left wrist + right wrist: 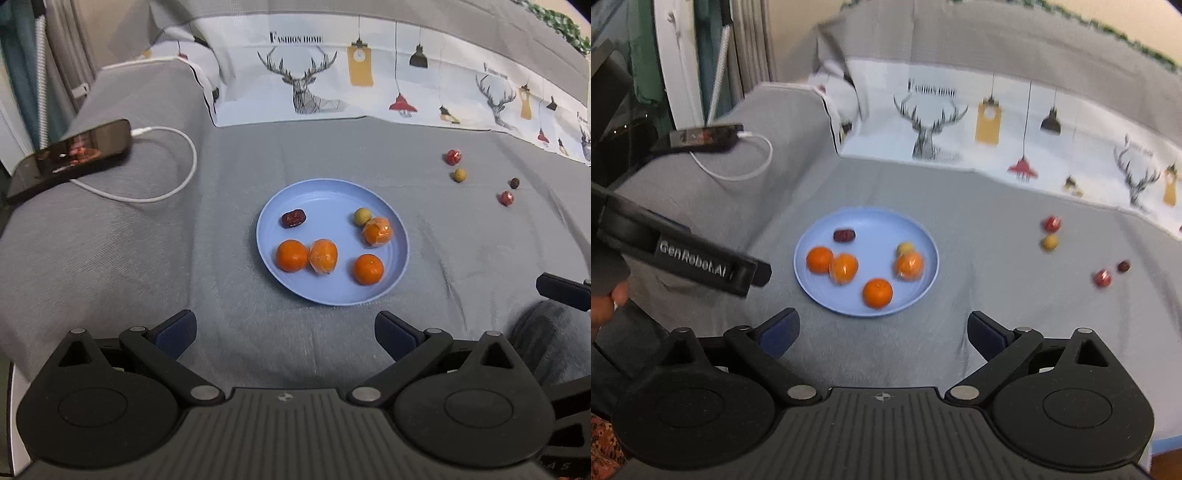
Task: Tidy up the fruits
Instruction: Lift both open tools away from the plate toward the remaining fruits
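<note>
Right of the blue plate [332,295], well apart on grey cloth: four small loose fruits [460,175], ahead-right of both jaw sets. Right gripper [881,328] judged nearer; left gripper [284,328] faces the plate. Both jaws wide apart, holding nothing.

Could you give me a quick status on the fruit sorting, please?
Left gripper and right gripper open, empty. Blue plate holds six fruits; four small ones remain on cloth. Path unobstructed.

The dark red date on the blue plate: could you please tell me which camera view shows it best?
The left wrist view: the date is sharp, its wrinkled skin visible, lying alone on the plate. The right wrist view shows it blurred, only a dark oval.
</note>
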### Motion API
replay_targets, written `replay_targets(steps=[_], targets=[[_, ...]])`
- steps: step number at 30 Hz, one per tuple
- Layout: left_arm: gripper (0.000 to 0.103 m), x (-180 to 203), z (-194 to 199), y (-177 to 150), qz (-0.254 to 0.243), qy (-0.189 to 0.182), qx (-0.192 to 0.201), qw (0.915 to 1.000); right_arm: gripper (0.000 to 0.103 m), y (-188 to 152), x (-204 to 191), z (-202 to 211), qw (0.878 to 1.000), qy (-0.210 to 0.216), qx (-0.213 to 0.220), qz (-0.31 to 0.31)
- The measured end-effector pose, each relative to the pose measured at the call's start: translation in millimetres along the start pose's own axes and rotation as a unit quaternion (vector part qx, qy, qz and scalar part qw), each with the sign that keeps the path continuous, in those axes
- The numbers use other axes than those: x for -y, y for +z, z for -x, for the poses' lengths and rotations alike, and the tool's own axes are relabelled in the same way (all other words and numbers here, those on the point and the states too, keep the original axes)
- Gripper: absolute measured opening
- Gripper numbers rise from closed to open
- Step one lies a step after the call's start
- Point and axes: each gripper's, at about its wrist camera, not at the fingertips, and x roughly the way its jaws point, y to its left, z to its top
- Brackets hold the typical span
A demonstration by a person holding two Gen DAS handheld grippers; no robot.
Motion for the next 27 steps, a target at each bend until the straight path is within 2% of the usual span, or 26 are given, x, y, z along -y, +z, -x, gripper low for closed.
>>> replay_targets(steps=[15,27], targets=[[0.103,11,70,-24,0.003,0.010,0.069,0.9975,0.102,-15,-12,65,0.997,-0.021,0.077,0.025],[0.103,19,80,-26,-0.010,0.014,0.080,0.9967,0.102,-20,-10,74,0.996,-0.026,0.085,0.015]])
